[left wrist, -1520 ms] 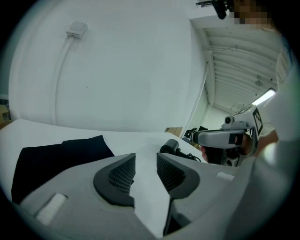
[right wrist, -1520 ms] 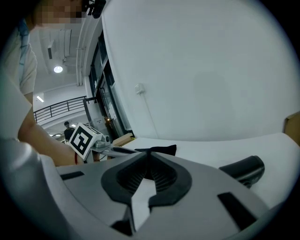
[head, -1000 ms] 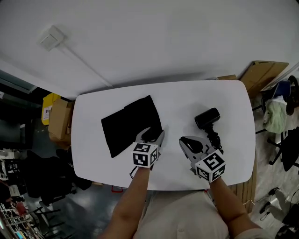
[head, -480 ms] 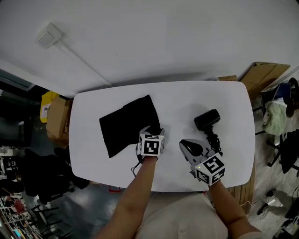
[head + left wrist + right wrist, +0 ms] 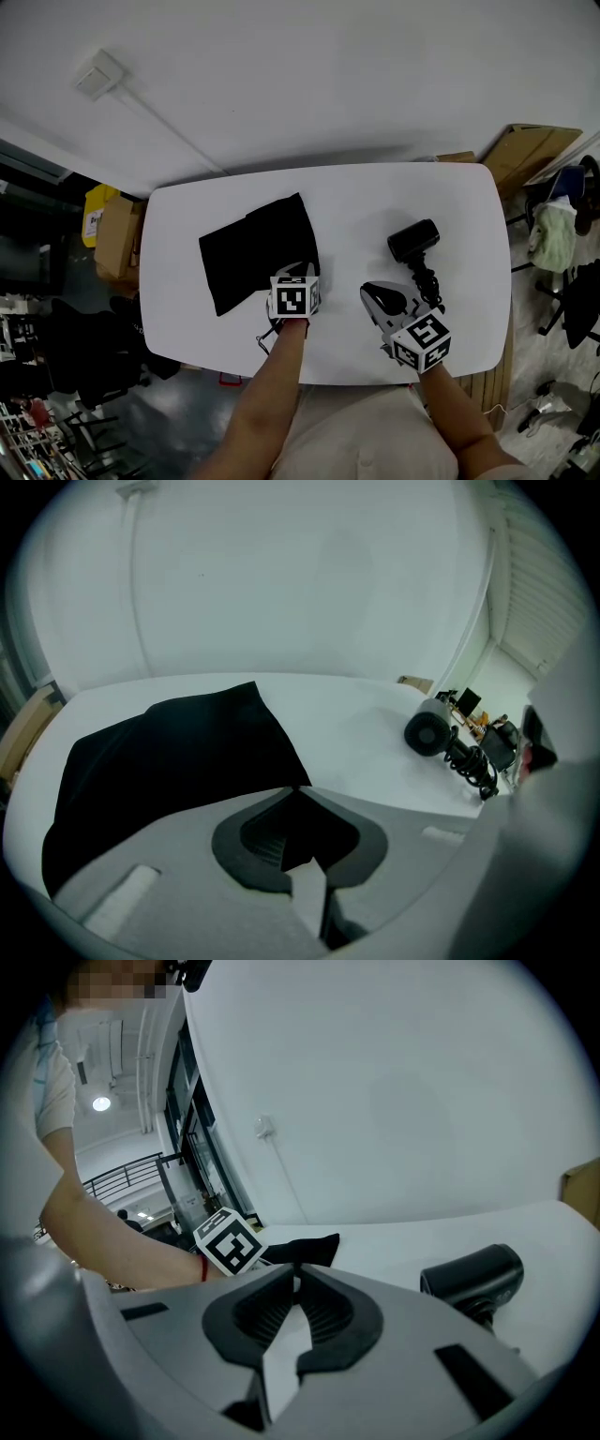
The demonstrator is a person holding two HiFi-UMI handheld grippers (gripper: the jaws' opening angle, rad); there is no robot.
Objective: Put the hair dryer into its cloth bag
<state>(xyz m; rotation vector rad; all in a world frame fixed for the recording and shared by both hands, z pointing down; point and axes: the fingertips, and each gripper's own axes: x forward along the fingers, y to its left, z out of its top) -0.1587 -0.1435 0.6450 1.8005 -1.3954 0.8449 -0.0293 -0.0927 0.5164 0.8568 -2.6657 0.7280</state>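
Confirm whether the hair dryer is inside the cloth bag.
No, the hair dryer lies on the white table, apart from the flat black bag.

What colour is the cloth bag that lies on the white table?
The cloth bag is plain black, no pattern visible; the left gripper view shows it best.

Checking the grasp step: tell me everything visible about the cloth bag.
The cloth bag is black, soft-looking fabric, roughly rectangular, lying flat and slanted on the left half of the white table. Its near right corner sits at the tips of the left gripper, whose jaws have just closed on it. The hair dryer lies apart, to its right.
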